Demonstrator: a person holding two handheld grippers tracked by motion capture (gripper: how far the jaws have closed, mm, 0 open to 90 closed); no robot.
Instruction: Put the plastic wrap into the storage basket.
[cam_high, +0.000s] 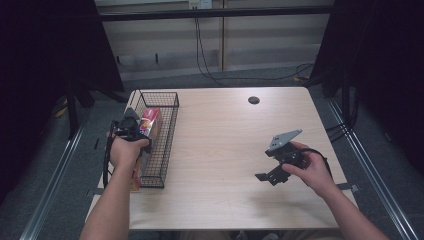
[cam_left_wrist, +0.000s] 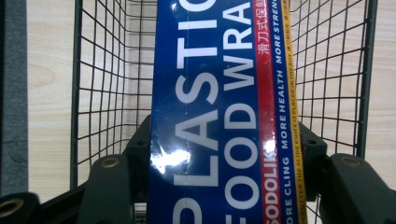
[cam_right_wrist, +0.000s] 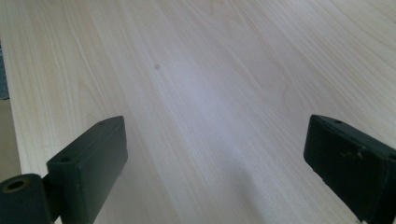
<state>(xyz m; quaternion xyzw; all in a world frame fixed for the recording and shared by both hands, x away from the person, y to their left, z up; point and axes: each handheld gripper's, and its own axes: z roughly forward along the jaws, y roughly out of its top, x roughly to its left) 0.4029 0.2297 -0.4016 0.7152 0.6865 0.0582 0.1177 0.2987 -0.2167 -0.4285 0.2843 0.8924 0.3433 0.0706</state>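
Observation:
A long blue and red box of plastic food wrap (cam_high: 150, 121) stands on a slant inside the black wire basket (cam_high: 167, 131) at the table's left edge. My left gripper (cam_high: 136, 129) holds it from the near side. In the left gripper view the box (cam_left_wrist: 210, 116) runs up between the two jaws, whose pads (cam_left_wrist: 140, 149) press on both of its long sides, so my left gripper (cam_left_wrist: 226, 147) is shut on it. My right gripper (cam_high: 268, 177) hovers low over the bare table (cam_high: 225, 140) at the right. It (cam_right_wrist: 215, 154) is open, with only wood between its jaws.
The basket's wire walls (cam_left_wrist: 102, 70) rise on both sides of the box. A small round black hole (cam_high: 253, 100) sits in the tabletop at the far middle. Cables hang down the back wall. Dark curtains flank the table.

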